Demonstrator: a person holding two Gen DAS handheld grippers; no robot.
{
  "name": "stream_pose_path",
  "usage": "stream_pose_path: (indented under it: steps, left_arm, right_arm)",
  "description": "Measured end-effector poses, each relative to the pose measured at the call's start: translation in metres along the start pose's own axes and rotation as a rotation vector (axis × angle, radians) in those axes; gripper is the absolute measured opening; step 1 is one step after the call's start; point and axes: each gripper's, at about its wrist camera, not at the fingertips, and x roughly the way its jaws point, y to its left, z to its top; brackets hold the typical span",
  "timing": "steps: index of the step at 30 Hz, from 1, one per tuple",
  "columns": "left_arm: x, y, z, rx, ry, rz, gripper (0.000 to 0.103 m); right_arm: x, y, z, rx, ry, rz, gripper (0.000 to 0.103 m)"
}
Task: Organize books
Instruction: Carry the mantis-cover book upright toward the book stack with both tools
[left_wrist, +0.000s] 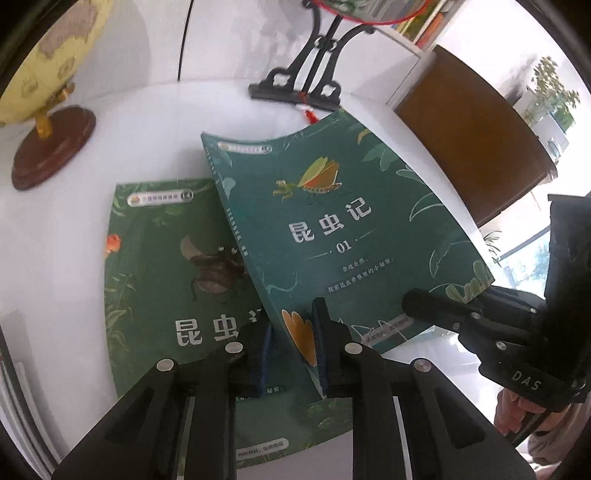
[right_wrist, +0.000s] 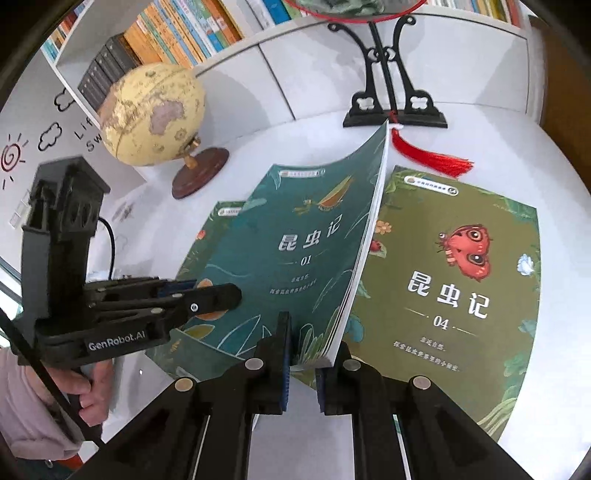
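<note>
A teal paperback book marked 01 (right_wrist: 295, 254) is being held tilted above a white tabletop (left_wrist: 155, 122), its near edge being pinched by both grippers. The left gripper (left_wrist: 293, 347) is being closed on the spine corner; the right gripper (right_wrist: 303, 360) is being clamped on the page-edge corner. Both are being pointed steeply downward. A dark green beetle-cover book (left_wrist: 155, 266) is lying beneath, an olive-green book marked 04 (right_wrist: 450, 280) alongside. A yellow globe on a brown base (right_wrist: 155, 114) is standing well apart.
</note>
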Motion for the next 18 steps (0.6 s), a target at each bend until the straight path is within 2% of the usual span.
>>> stream_pose_path:
  steps: [4,18]
  left_arm:
    - [-0.009,0.002,0.000,-0.010,-0.016,0.005,0.016]
    - [-0.049,0.004,-0.011,-0.014,-0.070,0.037,0.016]
  right_arm:
    - [-0.008,0.011,0.001,-0.063,-0.021,-0.011,0.010]
    - [-0.026,0.040,-0.002,-0.117,-0.066,0.013,0.010]
